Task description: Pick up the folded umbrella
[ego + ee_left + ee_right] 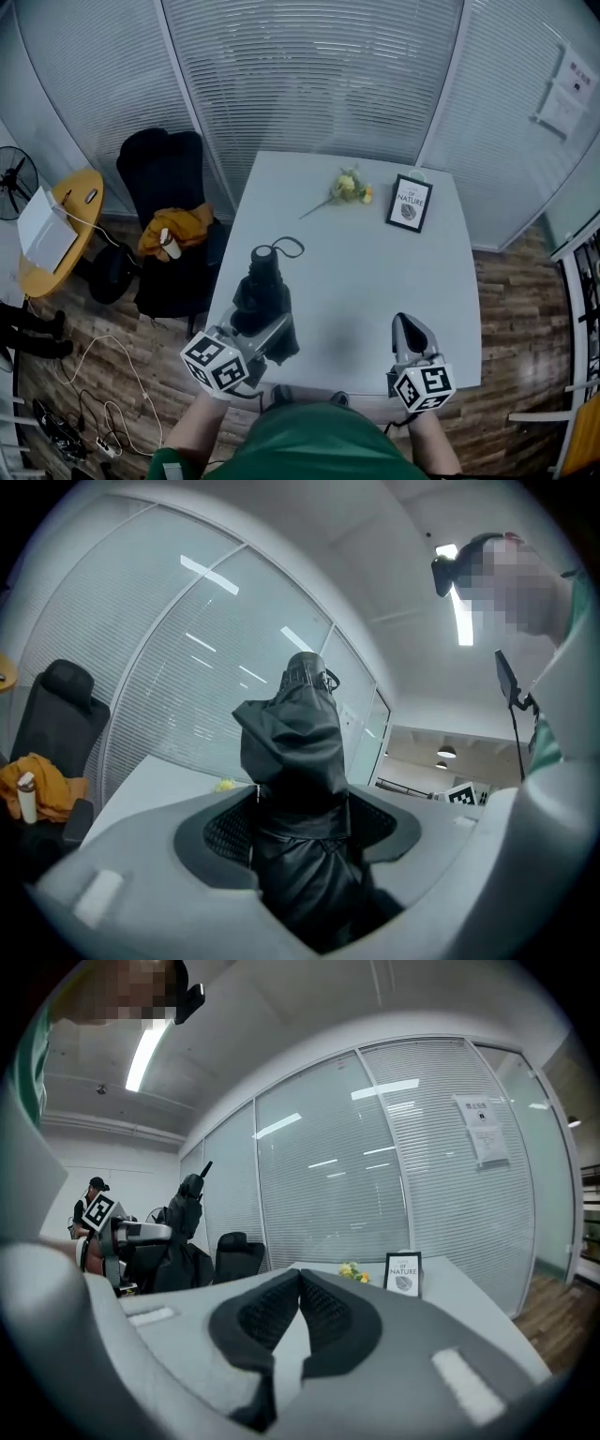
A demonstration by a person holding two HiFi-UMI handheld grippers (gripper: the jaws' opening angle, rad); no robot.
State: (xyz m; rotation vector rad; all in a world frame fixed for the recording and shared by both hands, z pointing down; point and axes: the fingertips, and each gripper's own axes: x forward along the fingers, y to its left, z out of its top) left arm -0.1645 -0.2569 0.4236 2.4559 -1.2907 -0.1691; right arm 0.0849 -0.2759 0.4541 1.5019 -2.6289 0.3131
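The folded umbrella is squeezed tight and held upright in the left tongs, well apart from the right tongs, which are pressed together with nothing inside.

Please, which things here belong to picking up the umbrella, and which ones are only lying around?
Job: folded umbrella; left gripper, shut on it.
Lying about: yellow flower; framed sign; orange cloth on the chair.
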